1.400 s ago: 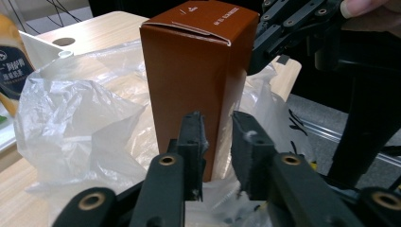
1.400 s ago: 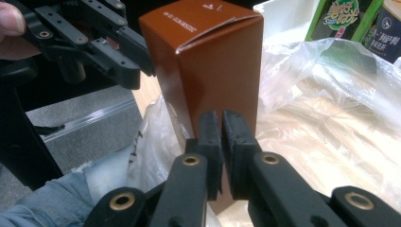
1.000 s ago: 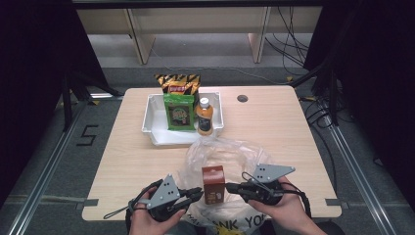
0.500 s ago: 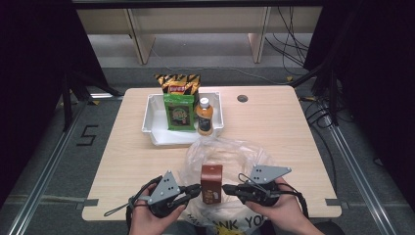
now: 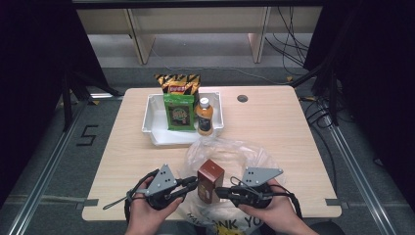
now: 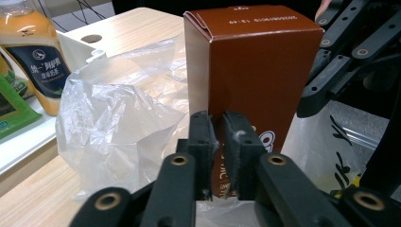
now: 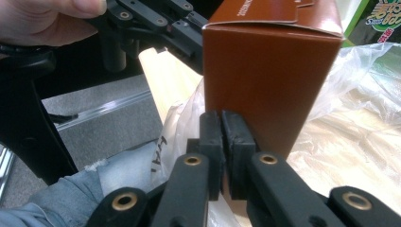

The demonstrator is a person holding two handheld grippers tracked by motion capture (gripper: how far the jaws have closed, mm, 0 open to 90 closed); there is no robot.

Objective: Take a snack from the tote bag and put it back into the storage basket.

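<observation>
A brown carton (image 5: 210, 178) stands upright on a clear plastic bag (image 5: 235, 152) near the table's front edge. My left gripper (image 5: 195, 183) points at the carton's left side. Its jaws have just been opening: in the left gripper view the left gripper (image 6: 220, 127) shows a narrow gap, with wisps of bag film at the pads and the carton (image 6: 255, 71) right behind. My right gripper (image 5: 219, 192) meets the carton's right side. In the right gripper view the right gripper (image 7: 221, 125) has its pads almost together, eased only slightly, on the bag's edge before the carton (image 7: 269, 75).
A white tray (image 5: 151, 125) at the table's middle back holds a green packet (image 5: 178, 112) and an orange bottle (image 5: 204, 116). A yellow-and-black snack bag (image 5: 177, 83) stands behind the tray. A round cable hole (image 5: 242, 98) lies to the right of the tray.
Both grippers have drawn in closer to the carton's sides. The carton and the bag stay where they were.
</observation>
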